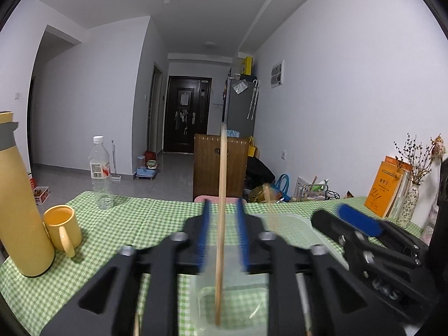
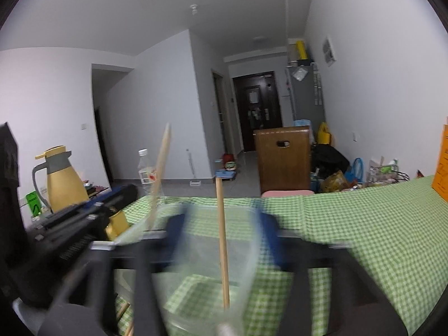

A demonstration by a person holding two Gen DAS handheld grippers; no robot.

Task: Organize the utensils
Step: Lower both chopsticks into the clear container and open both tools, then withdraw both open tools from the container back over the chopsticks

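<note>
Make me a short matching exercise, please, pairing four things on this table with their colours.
Things:
1. mug
2. tablecloth
3. water bottle cap
4. gripper pads

Colours:
A. blue
B. white
C. yellow
D. green and white check

Pairs: 1-C, 2-D, 3-B, 4-A
</note>
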